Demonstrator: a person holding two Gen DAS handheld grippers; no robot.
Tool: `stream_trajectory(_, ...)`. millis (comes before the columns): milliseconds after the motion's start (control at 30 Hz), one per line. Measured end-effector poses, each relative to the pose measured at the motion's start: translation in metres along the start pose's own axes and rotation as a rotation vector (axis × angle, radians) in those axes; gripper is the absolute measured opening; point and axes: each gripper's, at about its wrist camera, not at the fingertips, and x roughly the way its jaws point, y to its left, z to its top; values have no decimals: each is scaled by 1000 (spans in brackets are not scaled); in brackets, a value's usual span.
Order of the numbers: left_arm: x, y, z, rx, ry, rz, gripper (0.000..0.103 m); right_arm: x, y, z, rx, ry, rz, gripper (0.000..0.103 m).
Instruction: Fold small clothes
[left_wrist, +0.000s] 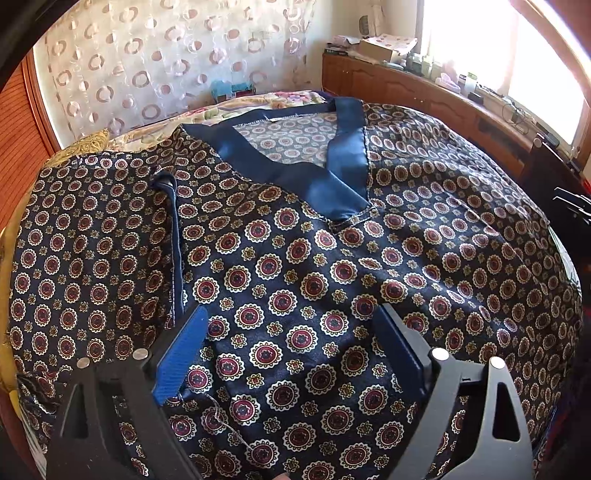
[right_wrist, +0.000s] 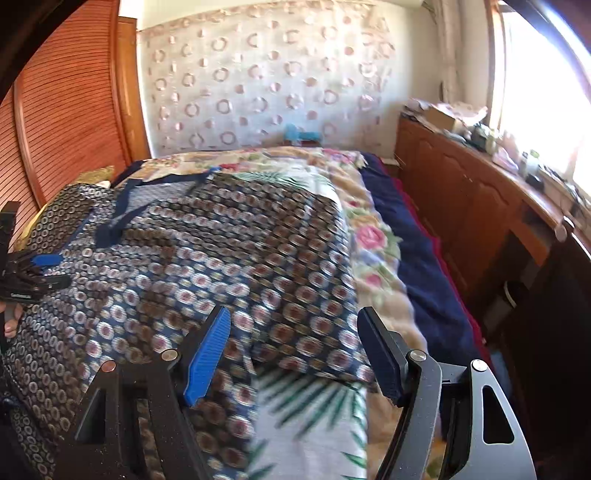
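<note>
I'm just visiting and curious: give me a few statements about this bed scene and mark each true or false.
1. The patterned shirt lies spread on the bed. True.
2. The shirt has a plain blue V-neck collar. True.
3. The left gripper is clamped on the shirt. False: its jaws stand apart over the cloth.
4. The right gripper holds a sock. False: nothing is between its open jaws.
5. A wooden cabinet stands beside the bed. True.

Navy medallion-print shirt, plain blue collar
</note>
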Motion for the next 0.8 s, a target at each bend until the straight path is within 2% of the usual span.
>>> stream_trajectory(267,1,0,0,-1,2,-4,92,13,-29,-2,88,90,-29,73)
stream_trajectory(433,0,1,-1,-7,2,1,92,26,-42,2,163,138,3,73)
stream_trajectory(667,0,-2,-2,6,5,-10,94,27,-60,-1,201,166,61,73)
stream_trajectory(733,3,-5,-2,20,21,-16,103,26,-65,-2,211,175,80,73)
stream_trajectory(800,3,-8,-1,26,17,-16,103,31,-71,-6,220,179,100,70)
